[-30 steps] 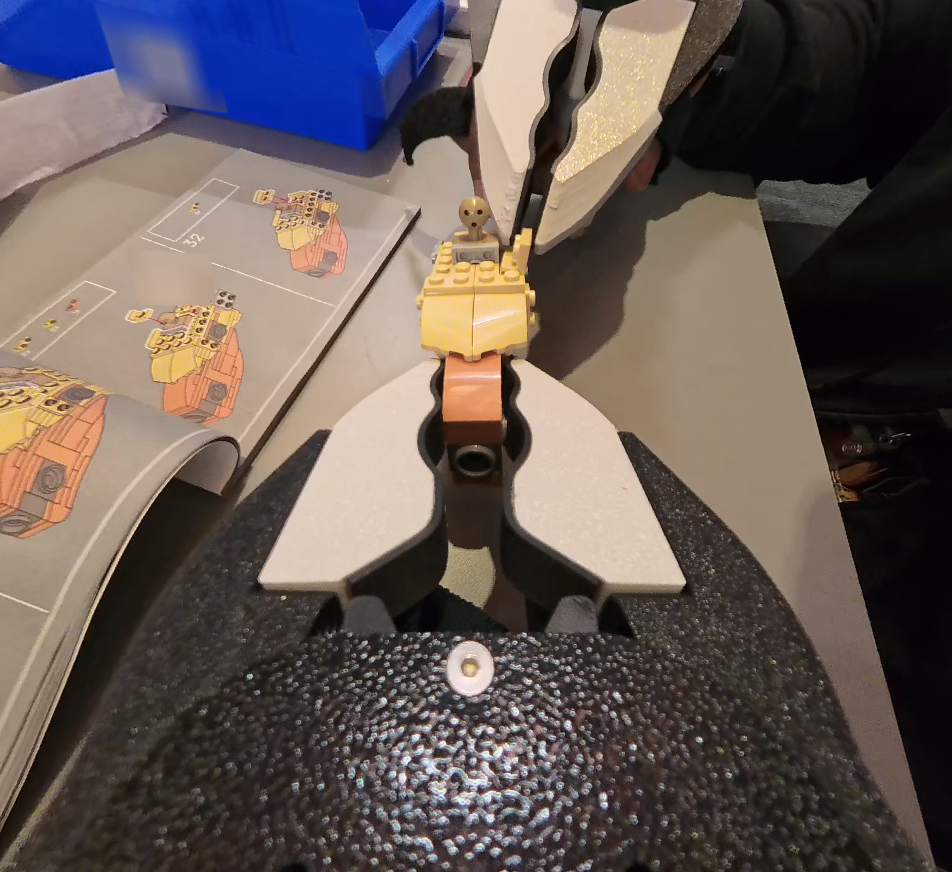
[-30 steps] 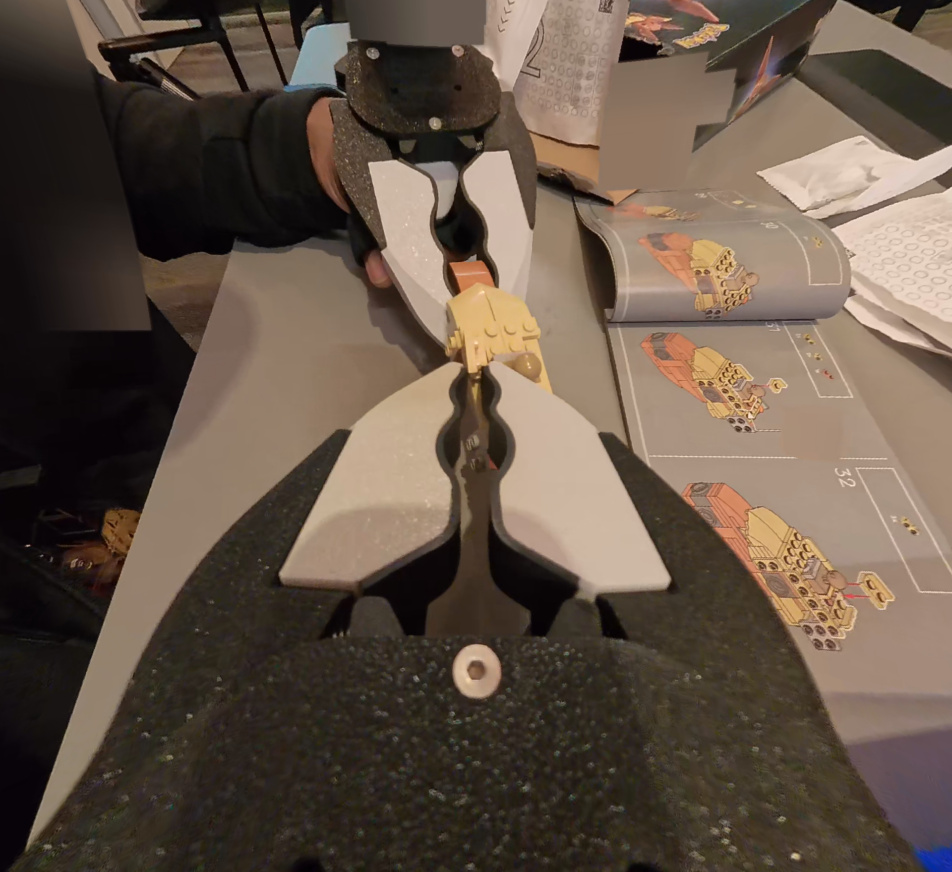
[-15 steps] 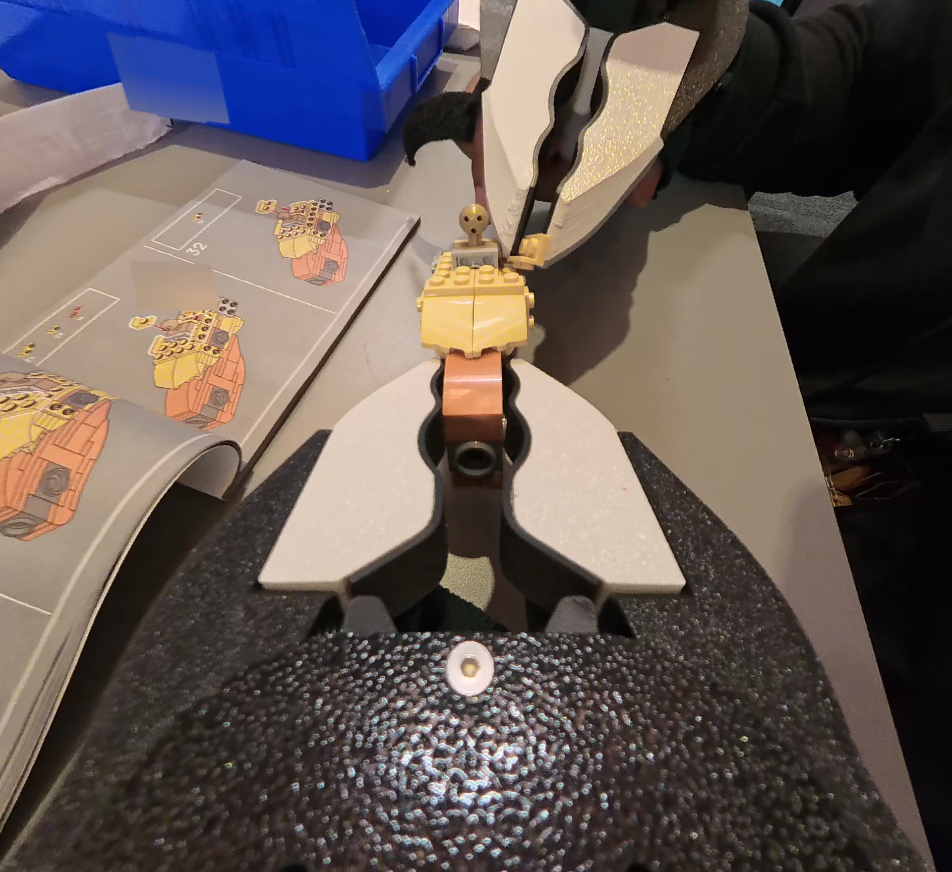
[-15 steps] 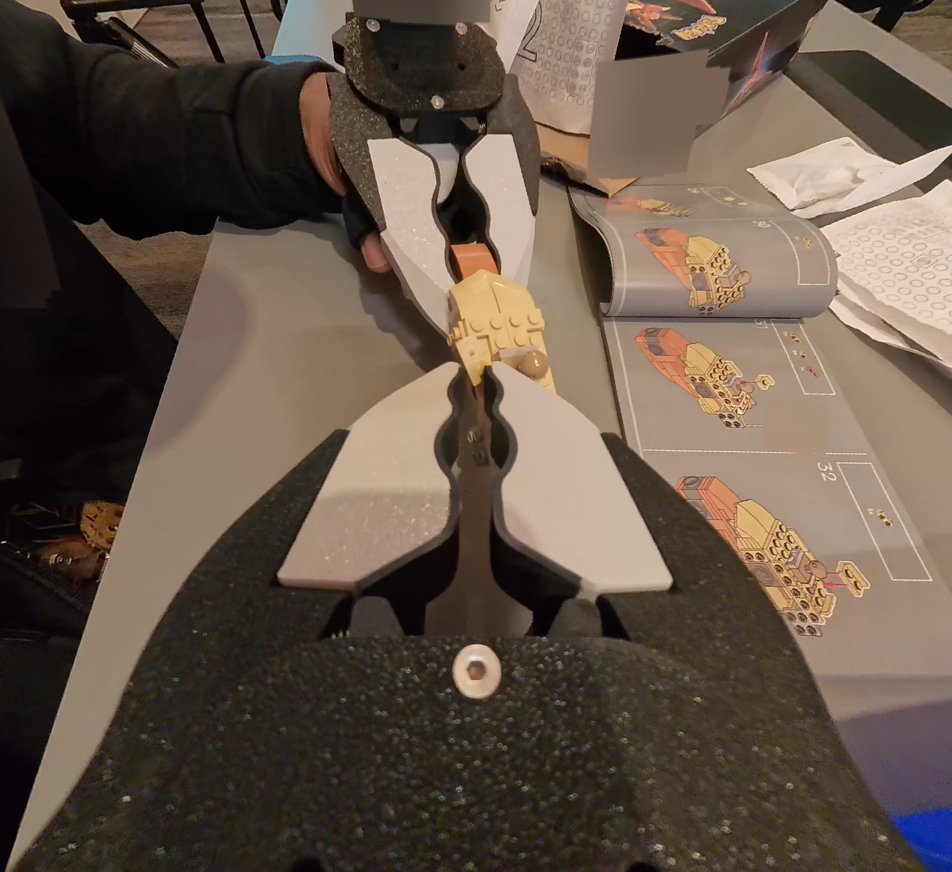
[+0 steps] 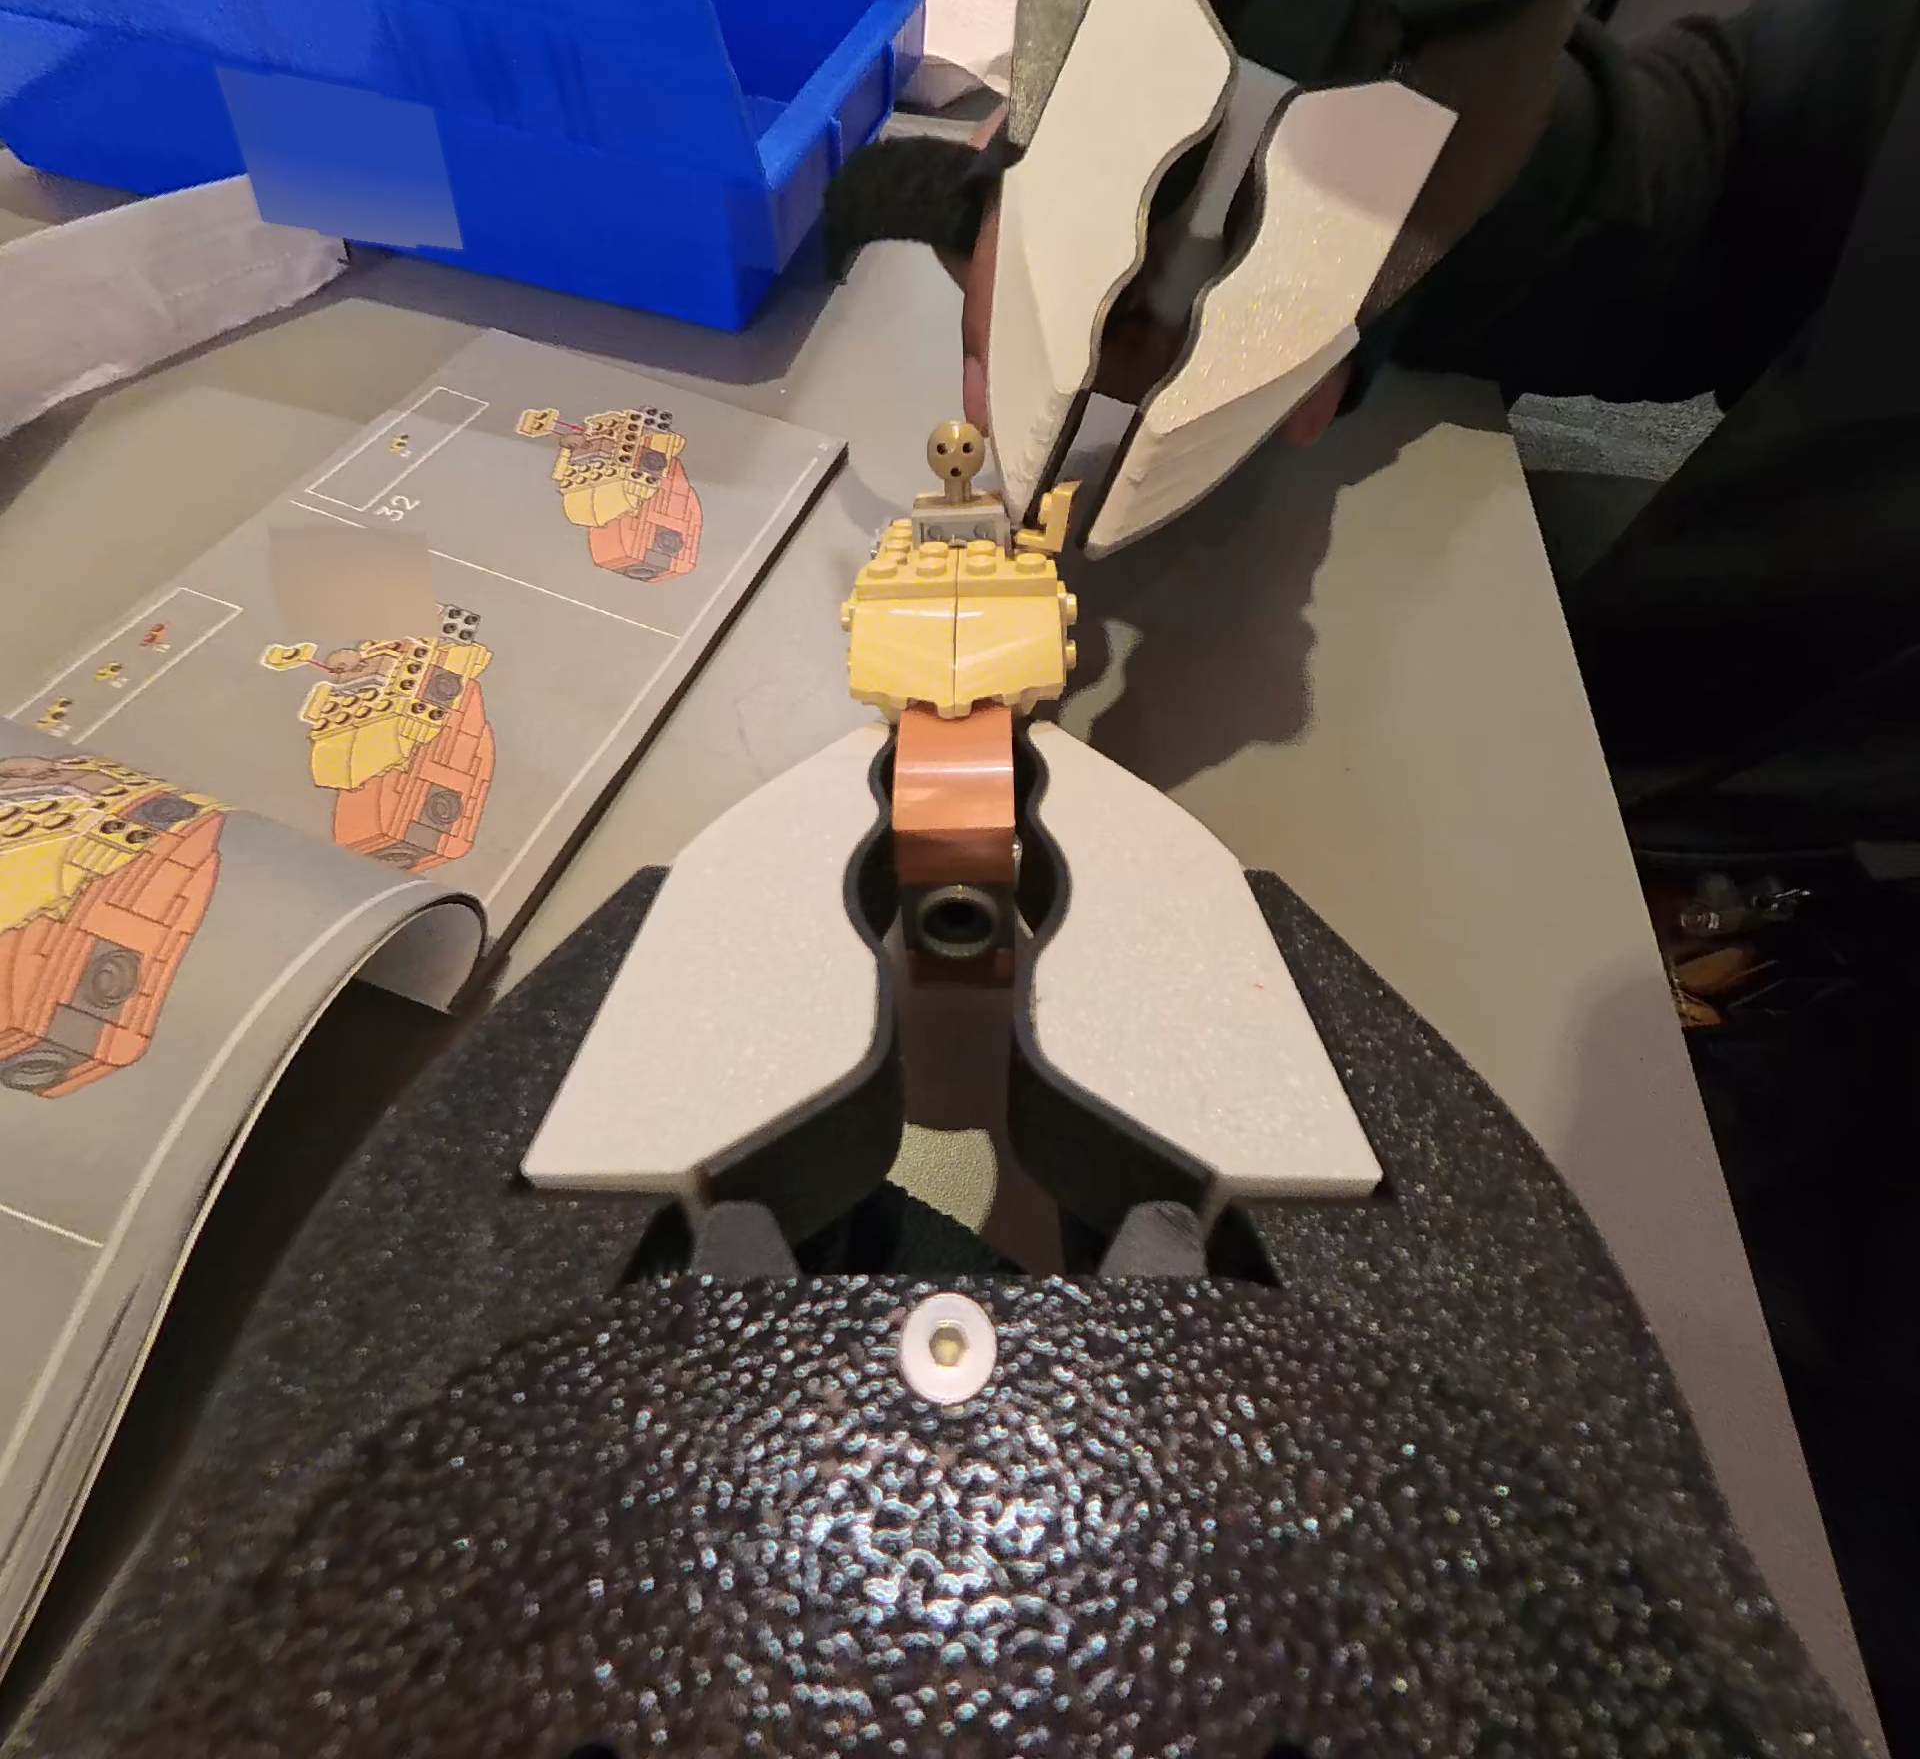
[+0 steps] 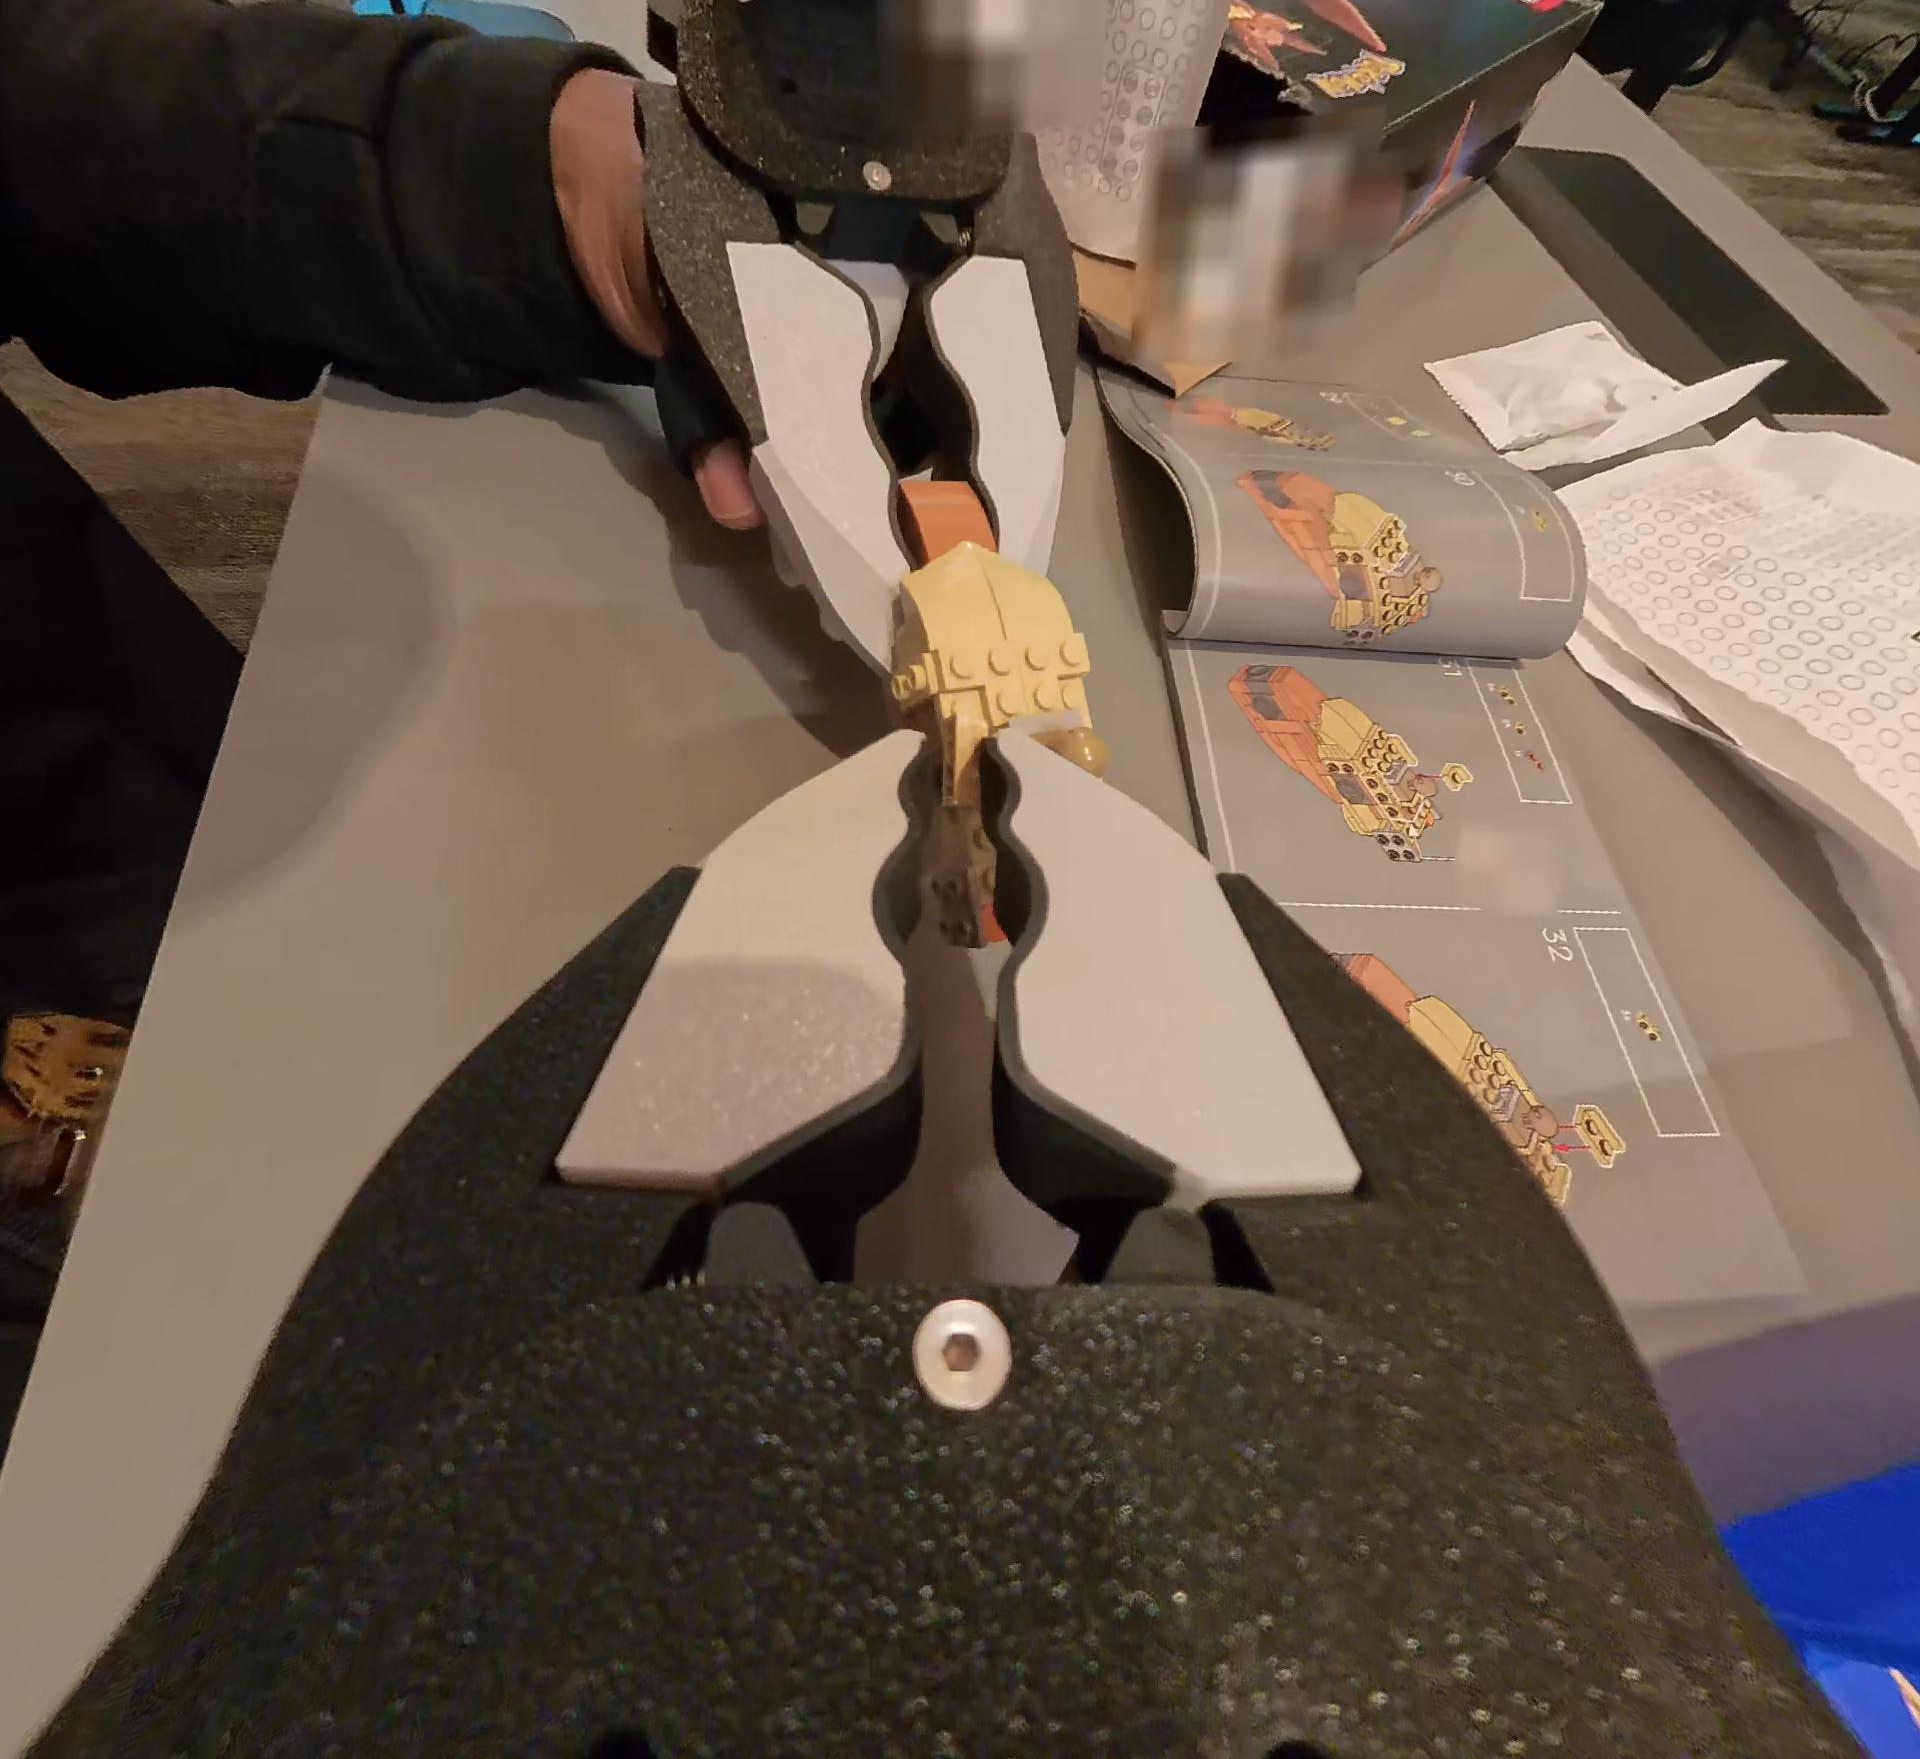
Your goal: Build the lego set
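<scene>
My left gripper (image 5: 956,722) is shut on the brown lower body (image 5: 954,795) of the lego model and holds it above the table. The model's tan studded top (image 5: 956,639) carries a round tan ball on a grey stud (image 5: 954,452). My right gripper (image 5: 1062,520) comes in from the far side and is shut on a small tan clip piece (image 5: 1055,520), which it holds against the model's rear right top edge. In the right wrist view, my right gripper (image 6: 961,753) pinches that piece (image 6: 961,774) just in front of the tan top (image 6: 987,639); the left gripper (image 6: 935,546) is behind.
An open instruction booklet (image 5: 364,670) lies left of the model; it also shows in the right wrist view (image 6: 1403,774). A blue bin (image 5: 468,47) stands behind it. A lego box (image 6: 1382,26) and white paper bags (image 6: 1745,587) lie farther off. The table edge (image 5: 1621,878) runs along the right. The grippers are tip to tip, or close to it.
My right gripper has shifted slightly and turned the small tan piece more upright against the model's rear top edge. My left gripper has kept the model almost still.
</scene>
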A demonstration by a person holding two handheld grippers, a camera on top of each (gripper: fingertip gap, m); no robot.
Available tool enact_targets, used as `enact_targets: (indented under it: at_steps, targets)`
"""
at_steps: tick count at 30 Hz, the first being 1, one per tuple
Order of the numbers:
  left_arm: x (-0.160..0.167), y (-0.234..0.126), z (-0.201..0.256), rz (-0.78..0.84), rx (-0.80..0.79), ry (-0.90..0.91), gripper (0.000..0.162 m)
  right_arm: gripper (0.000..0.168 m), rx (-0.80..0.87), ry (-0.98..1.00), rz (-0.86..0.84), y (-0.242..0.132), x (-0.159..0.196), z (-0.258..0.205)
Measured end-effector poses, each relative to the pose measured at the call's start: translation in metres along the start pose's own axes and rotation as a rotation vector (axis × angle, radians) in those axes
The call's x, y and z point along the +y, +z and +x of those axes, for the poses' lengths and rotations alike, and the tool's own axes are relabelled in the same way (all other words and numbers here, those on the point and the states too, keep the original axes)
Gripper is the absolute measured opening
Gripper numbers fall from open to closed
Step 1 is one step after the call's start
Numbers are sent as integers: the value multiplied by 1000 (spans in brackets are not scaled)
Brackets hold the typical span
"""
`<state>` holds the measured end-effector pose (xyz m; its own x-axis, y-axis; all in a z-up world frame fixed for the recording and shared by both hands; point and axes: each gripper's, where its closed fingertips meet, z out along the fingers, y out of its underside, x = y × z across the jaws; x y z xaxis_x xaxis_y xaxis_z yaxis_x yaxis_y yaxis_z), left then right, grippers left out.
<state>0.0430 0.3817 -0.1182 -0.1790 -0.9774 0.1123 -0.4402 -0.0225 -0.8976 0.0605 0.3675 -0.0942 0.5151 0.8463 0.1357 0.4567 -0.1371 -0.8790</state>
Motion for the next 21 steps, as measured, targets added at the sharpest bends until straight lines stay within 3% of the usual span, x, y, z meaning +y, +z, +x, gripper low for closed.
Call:
enact_targets:
  at_steps: [21]
  targets:
    - [0, 2, 6, -1, 25, 16, 18, 5, 61, -162, 20, 2, -5, -3]
